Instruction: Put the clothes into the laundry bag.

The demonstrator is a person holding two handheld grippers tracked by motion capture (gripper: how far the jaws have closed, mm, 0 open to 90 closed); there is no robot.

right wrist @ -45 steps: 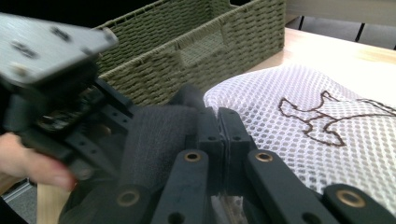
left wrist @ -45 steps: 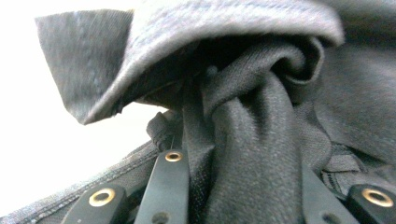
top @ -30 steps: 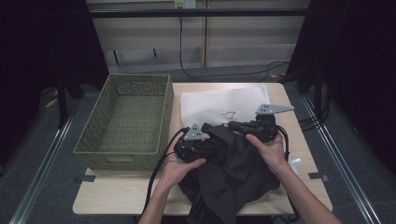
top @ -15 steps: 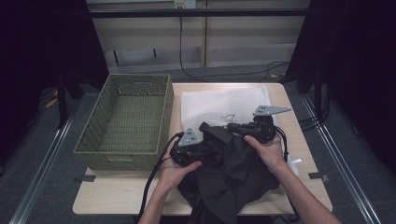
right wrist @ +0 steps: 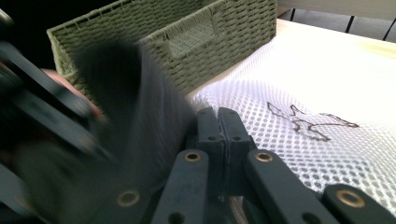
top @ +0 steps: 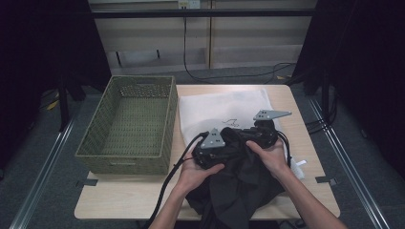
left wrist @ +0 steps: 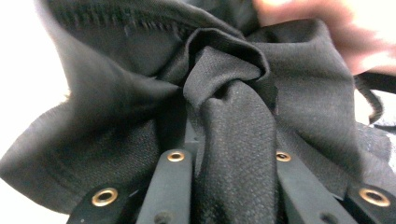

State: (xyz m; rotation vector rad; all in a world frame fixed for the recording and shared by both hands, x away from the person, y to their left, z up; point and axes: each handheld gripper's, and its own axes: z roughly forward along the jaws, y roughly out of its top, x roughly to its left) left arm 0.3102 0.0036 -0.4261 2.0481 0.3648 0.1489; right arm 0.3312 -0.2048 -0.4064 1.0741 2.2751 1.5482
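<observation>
Left gripper [top: 224, 148]: jaws have just been closing, now pinched on a twisted fold of the black woven-fabric garment [top: 239, 186]. Left gripper view shows the bunched cloth [left wrist: 233, 154] running straight down between the jaws, so it reads as a real grip, not a brush. Right gripper [top: 258, 136]: jaws fully together in its own view [right wrist: 223, 140]; dark cloth [right wrist: 135, 107] sits blurred just left of them. Can't tell if any thread is trapped, so I call it closed on nothing.

Why held this way, my read: the two grippers sit close together at the garment's top edge, likely gathering it into one bundle so it lifts without trailing. Most of the cloth hangs over the table's near edge, right of centre, so weight pulls towards the person.

Around it: white mesh laundry bag [top: 224, 107] lies flat at the table's [top: 119, 200] far-right part, directly beyond the grippers, with a thin dark cord [right wrist: 310, 122] looped on top. Green woven wicker basket [top: 129, 124] sits on the left half, empty, well apart from the garment.

In the way: the left gripper's black cable [top: 169, 183] trails off the near edge beside the cloth, a snag risk. The bag lies flat, with no visible opening.
</observation>
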